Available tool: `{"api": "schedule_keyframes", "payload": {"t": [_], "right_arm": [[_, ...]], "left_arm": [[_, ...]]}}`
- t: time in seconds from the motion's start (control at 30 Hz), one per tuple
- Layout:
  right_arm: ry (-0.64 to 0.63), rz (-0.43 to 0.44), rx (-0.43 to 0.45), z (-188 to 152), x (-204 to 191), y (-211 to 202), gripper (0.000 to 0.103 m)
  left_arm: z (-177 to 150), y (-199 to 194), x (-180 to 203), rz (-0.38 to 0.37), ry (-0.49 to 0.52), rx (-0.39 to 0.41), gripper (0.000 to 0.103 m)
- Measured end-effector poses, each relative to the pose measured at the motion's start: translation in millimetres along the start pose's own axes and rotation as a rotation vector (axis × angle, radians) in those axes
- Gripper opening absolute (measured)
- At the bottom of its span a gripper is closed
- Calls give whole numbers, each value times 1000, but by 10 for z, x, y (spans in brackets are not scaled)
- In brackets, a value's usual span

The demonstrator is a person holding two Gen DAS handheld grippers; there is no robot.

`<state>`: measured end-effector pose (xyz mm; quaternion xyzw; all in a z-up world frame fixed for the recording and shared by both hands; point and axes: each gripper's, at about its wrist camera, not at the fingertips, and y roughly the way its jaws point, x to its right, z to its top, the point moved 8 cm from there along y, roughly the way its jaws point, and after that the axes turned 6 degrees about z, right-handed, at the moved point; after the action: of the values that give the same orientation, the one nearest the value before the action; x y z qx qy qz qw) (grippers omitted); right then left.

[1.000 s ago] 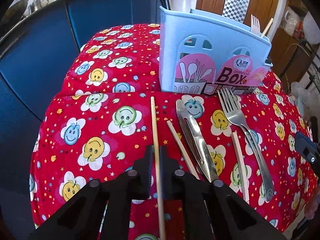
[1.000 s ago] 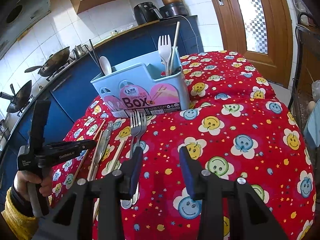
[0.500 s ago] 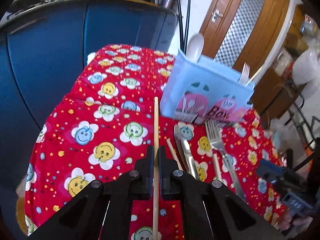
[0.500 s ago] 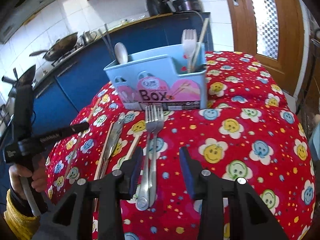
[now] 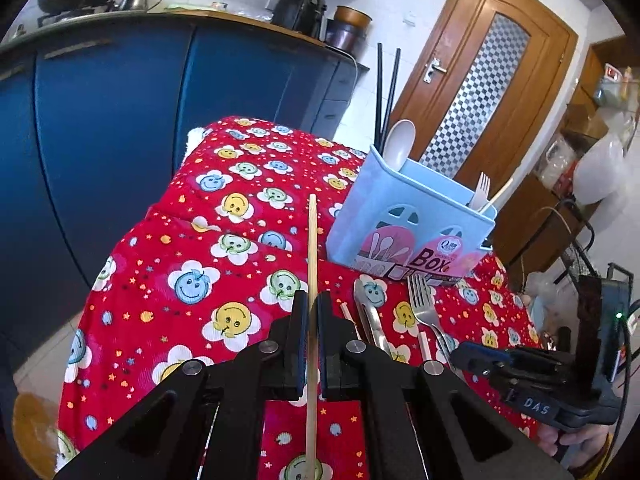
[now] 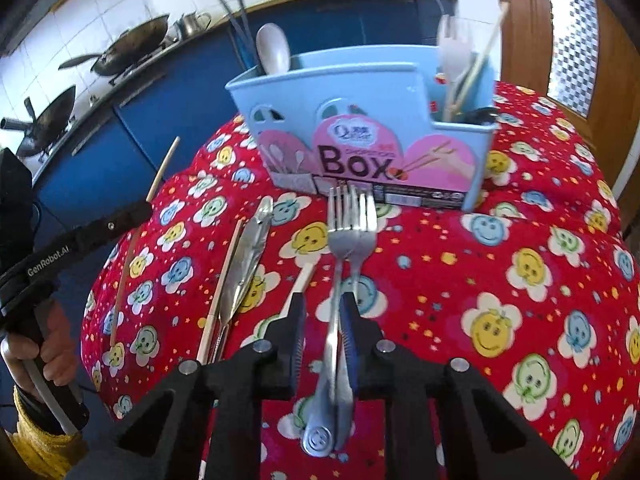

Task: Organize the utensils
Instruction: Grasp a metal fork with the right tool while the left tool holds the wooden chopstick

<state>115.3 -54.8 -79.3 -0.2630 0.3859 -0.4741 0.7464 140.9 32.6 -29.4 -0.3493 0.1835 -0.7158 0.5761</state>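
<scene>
Left tool (image 5: 313,344): clamped on a wooden chopstick (image 5: 312,248), lifted off the cloth and pointing up and forward, tip level with the box's left side.

Right tool (image 6: 322,334): narrowed around the stems of two metal forks (image 6: 350,220); looks like a grip, but not clear whether the forks are lifted or lying on the cloth.

Utensil box (image 5: 404,216): light blue, upright at the far side of the worktop (image 5: 168,264); white spoon (image 5: 400,144) and dark chopsticks in the left compartment, white plastic fork (image 6: 454,46) and a pale chopstick in the right one.

Loose on the cloth: metal tongs (image 6: 248,256), a chopstick (image 6: 222,292) just left of them, another chopstick (image 6: 300,284) between tongs and forks.

Step in hand: probably mid-pickup, one chopstick carried, forks being grabbed.

Next move, best guess: carry the chopstick over the right compartment where its lookalike stands, tip it near vertical, lower, then release. Forks likely into the same slot as the plastic fork.

Watch out: thin stick can pivot in the pads; two stacked forks may slip apart.
</scene>
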Motion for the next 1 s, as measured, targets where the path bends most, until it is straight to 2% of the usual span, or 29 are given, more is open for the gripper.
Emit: {"api": "schedule_keyframes", "payload": {"t": [0.33, 0.73, 1.0], "right_arm": [[-35, -86, -49, 31, 24, 120, 17], [-47, -94, -84, 119, 35, 226, 15], [-35, -91, -121, 241, 117, 371, 11]], "left_arm": [[37, -32, -47, -22, -14, 26, 4], [68, -53, -49, -37, -22, 38, 4], [72, -68, -50, -42, -24, 42, 4]]}}
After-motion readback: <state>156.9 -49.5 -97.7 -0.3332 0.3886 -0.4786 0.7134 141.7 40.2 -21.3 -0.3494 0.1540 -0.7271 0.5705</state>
